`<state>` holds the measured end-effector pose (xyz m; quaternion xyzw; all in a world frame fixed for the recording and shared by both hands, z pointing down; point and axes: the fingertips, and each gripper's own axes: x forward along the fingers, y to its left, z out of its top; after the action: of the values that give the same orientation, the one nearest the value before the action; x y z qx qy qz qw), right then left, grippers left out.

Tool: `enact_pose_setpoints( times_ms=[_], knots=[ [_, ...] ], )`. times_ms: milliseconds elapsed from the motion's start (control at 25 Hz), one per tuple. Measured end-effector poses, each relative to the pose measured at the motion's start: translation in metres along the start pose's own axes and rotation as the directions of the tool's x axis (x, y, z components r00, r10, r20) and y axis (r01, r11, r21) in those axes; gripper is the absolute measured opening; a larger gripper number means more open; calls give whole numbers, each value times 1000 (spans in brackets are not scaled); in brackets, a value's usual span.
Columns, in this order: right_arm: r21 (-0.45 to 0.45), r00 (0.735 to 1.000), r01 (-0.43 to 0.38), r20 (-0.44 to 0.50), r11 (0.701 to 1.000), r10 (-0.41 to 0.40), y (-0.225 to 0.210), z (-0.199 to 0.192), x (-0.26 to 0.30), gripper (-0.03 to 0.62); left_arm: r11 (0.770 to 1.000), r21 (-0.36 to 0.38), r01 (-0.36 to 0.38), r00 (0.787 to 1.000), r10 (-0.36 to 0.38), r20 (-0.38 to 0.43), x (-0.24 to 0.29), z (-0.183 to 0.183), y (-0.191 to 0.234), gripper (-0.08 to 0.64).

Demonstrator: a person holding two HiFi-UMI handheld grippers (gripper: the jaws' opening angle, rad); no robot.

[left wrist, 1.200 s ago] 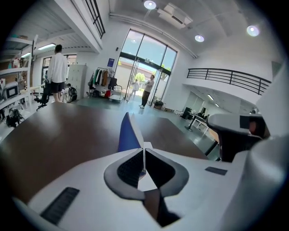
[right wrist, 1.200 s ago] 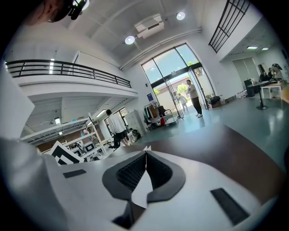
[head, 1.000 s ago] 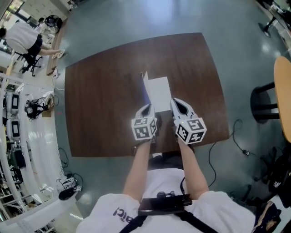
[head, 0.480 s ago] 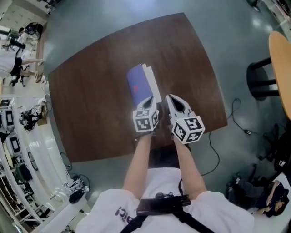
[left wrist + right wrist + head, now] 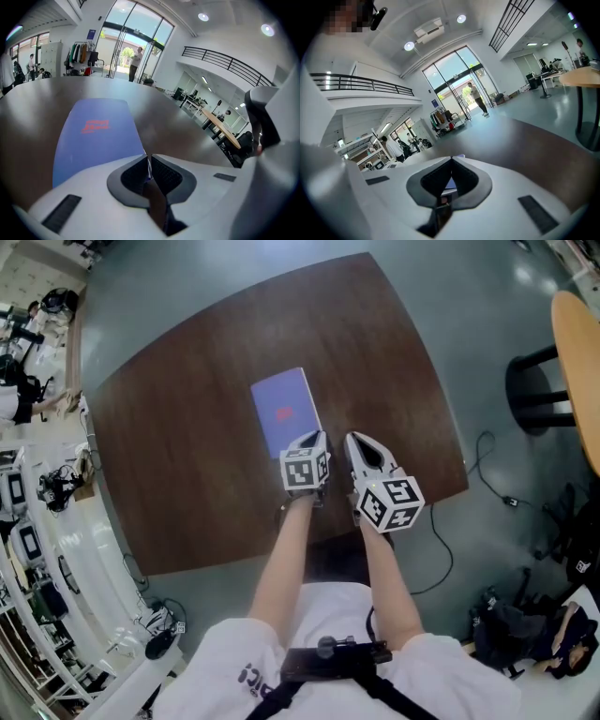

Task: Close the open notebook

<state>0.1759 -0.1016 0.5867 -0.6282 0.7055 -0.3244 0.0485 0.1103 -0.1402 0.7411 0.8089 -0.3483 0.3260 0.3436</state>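
Observation:
The notebook (image 5: 284, 412) lies shut and flat on the brown table (image 5: 187, 456), its blue cover with a small red mark facing up. In the left gripper view the cover (image 5: 96, 133) stretches away just beyond the jaws. My left gripper (image 5: 312, 437) sits at the notebook's near right corner, shut, with a thin pale edge of the cover pinched between its pads (image 5: 148, 157). My right gripper (image 5: 356, 439) hovers just right of it over bare table, shut and empty (image 5: 451, 160). A sliver of the notebook (image 5: 450, 184) shows behind its jaws.
The table's near edge (image 5: 309, 540) runs just under my forearms. A round wooden tabletop (image 5: 583, 362) on a black stand (image 5: 530, 385) is at the right. A cable (image 5: 487, 474) lies on the floor, and bags (image 5: 525, 624) sit at the lower right.
The cover stood upright, then swung over to the left and now lies flat. My left gripper went down with it. The right gripper sank a little beside it.

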Motion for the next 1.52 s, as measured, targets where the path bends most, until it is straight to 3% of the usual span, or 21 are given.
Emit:
enact_pose_setpoints(
  times_ms=[160,320,560,760,960,1160,1280,1520],
  knots=[
    [-9,1000,-19,-17,1000,19,5,-2,-1,3,999,28,33,999,-34,24,-1,4,-13,26],
    [-36,1000,-21,-3,999,21,13,4,-8,2,997,43,57,992,-61,110,-28,22,-26,26],
    [-123,996,-45,74,991,55,49,36,-35,2,993,14,115,960,-115,255,-109,40,-31,26],
    [-264,986,-79,119,961,114,105,67,-49,2,991,6,131,889,-121,442,-190,64,-17,25],
    [-393,968,-97,176,915,178,142,107,-70,2,995,51,86,783,-100,614,-266,107,-28,6],
    [-478,954,-104,200,872,223,180,119,-81,3,994,106,23,689,-93,718,-322,127,-36,6],
    [-497,951,-108,202,861,236,199,117,-82,2,994,109,11,668,-88,739,-338,124,-31,6],
    [-512,948,-113,200,851,246,204,118,-91,3,995,100,1,668,-75,740,-344,115,-37,6]
  ],
)
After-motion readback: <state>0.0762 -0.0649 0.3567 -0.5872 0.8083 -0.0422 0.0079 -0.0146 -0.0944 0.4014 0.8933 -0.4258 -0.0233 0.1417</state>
